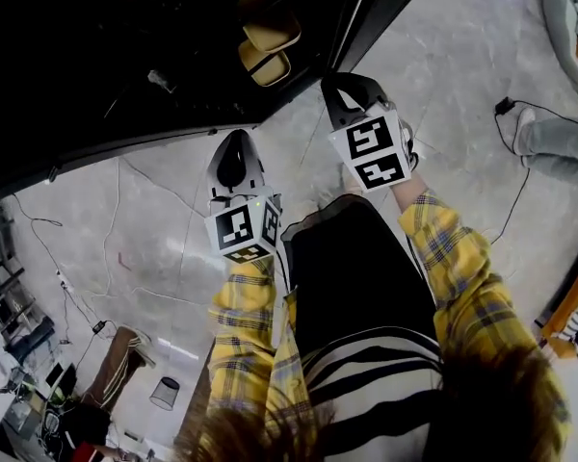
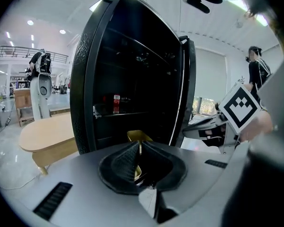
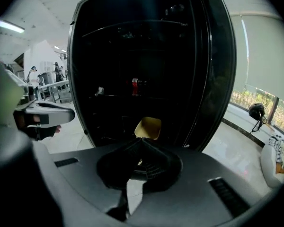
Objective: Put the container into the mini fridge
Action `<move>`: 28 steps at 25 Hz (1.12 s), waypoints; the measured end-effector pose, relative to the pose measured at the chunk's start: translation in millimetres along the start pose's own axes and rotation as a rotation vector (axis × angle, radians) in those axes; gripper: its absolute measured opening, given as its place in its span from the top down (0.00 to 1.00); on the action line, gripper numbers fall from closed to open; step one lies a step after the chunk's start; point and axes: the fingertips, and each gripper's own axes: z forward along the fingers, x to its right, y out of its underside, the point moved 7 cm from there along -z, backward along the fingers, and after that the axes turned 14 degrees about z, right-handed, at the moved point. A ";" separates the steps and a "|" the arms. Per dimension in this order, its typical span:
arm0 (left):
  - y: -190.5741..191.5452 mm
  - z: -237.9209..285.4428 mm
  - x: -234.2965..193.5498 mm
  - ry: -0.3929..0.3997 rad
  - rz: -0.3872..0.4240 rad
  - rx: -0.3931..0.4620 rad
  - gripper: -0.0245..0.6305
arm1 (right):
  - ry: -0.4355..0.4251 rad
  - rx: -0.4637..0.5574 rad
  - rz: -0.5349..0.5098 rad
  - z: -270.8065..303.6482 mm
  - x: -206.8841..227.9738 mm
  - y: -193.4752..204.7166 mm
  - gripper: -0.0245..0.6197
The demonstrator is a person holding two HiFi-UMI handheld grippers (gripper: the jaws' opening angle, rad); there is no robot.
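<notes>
yellow container inside open mini fridge
we hold left tool and right tool closed, both empty

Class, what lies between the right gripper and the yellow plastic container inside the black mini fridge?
Nothing. In the right gripper view, only the black mini fridge's dark interior separates the shut, empty right gripper from the yellow plastic container.

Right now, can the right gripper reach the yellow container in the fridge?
Probably yes: the mini fridge stands open, nothing lies between the right gripper and the container, though its jaws are shut.
</notes>
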 end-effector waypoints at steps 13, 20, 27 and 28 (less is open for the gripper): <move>-25.6 -44.8 -4.8 0.001 -0.012 -0.001 0.93 | 0.042 0.030 0.116 -67.0 -13.4 -6.6 0.92; -42.4 -59.2 -15.6 0.014 0.017 0.019 0.93 | 0.039 0.039 0.130 -95.9 -20.2 -8.0 0.92; -53.4 -76.0 -19.5 0.018 0.039 0.033 0.93 | 0.019 0.042 0.127 -115.7 -26.6 -4.7 0.92; -53.5 -78.2 -20.0 0.019 0.039 0.033 0.93 | 0.015 0.043 0.126 -117.3 -28.4 -5.2 0.92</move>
